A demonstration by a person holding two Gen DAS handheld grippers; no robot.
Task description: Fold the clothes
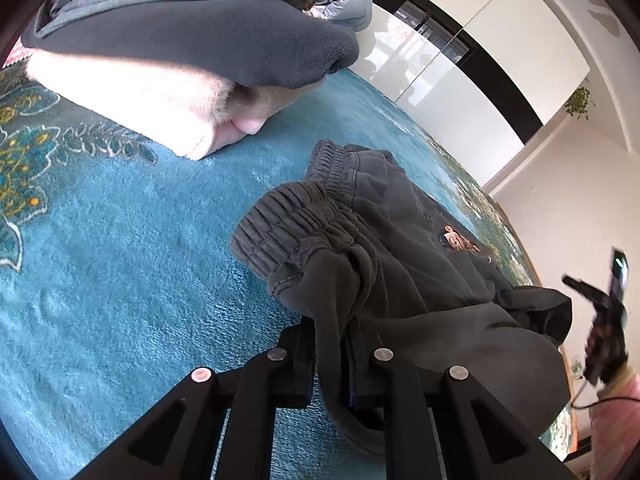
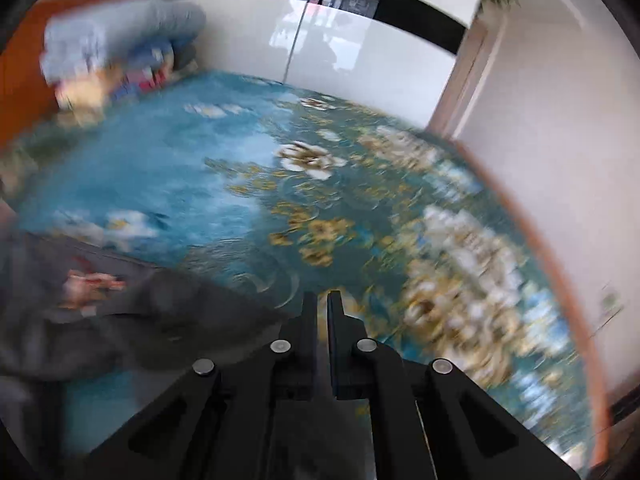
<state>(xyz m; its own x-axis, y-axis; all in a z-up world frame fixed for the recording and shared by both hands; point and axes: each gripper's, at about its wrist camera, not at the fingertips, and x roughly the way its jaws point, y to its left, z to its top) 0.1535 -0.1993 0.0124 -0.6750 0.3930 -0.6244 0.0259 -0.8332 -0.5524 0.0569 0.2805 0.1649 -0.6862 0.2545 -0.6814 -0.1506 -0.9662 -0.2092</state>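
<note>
The bed (image 1: 120,260) is the biggest thing here, covered in a plushy teal blanket (image 2: 192,168) with white and gold flowers printed on it, kinda shiny nap. At the far side there's a stack of folded clothes (image 1: 192,40): a fuzzy pale pink piece at the bottom, dark grey fleece over it, a lighter grey knit on top. Closer to me are the dark grey sweatpants (image 1: 400,248), soft fleece, scrunched elastic waistband, tiny bear patch on the front, lying rumpled on the blanket. My left tool (image 1: 340,344) is clamped on a bunched fold of those sweatpants. My right tool (image 2: 322,304) is squeezed nearly closed with nothing between its fingers, over the blanket, just beside the sweatpants' edge. That view's pretty blurry.
</note>
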